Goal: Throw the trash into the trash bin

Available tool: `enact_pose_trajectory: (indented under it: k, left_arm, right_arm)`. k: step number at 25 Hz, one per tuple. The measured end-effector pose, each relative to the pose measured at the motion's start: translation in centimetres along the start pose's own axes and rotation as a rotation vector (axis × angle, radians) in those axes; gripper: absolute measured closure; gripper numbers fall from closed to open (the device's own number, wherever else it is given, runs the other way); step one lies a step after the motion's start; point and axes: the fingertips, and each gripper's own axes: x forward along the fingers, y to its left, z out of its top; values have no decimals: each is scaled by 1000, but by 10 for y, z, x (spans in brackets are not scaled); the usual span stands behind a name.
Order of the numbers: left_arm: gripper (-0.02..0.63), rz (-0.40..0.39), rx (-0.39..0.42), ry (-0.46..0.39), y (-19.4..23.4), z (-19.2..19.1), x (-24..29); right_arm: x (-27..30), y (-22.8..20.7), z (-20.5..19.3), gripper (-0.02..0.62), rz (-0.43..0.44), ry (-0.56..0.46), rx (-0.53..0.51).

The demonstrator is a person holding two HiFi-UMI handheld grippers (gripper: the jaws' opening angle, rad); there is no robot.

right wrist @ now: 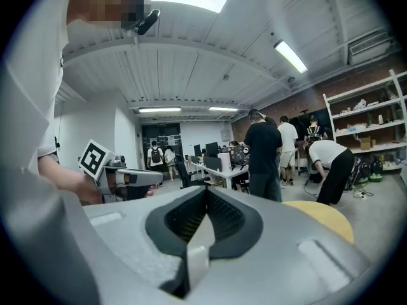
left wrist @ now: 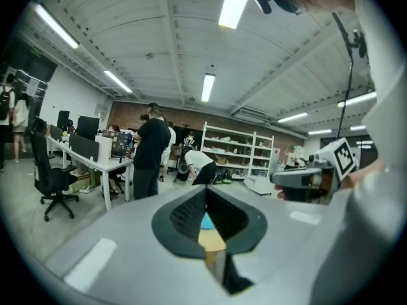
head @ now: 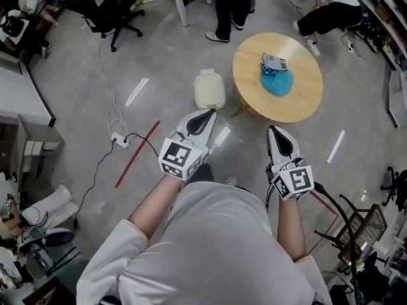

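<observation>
Your white-shirted shoulders (head: 210, 246) fill the bottom of the head view, with both forearms reaching up the frame. Your left gripper (head: 208, 114) and right gripper (head: 275, 132) are each clenched tip to tip on nothing.

The trash lies on the round wooden table (head: 305, 100), right of centre in the upper half. It is a crumpled blue wad (head: 277, 82) with a small printed packet (head: 273, 61) touching its upper edge. Only the head view shows both whole. Your left gripper view gives just a sliver of blue and tabletop yellow through the slit behind its closed jaws. Your right gripper view catches only the table's rim at lower right.

The trash bin (head: 209, 89), cream with a rounded lid, stands on the floor just left of the table. In the frame it sits directly above your left gripper.

Farther out, a person in dark clothes (head: 230, 8) stands at top centre and a second person (head: 331, 8) bends over at upper right. An office chair (head: 114, 14) sits at upper left, and a red tape line (head: 137, 154) and power strip (head: 119, 140) lie on the floor at left.
</observation>
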Motion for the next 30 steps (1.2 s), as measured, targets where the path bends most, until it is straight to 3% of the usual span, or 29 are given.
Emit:
enact_pose_trajectory:
  k: [19,30]
  left_arm:
    - [603,-165,23,44,88,9,32]
    - [603,-168,6,52,99,8,46]
  right_arm:
    - [85,6,9,594,-159,6,7]
    - [98,-4,8,594,-166,30,6]
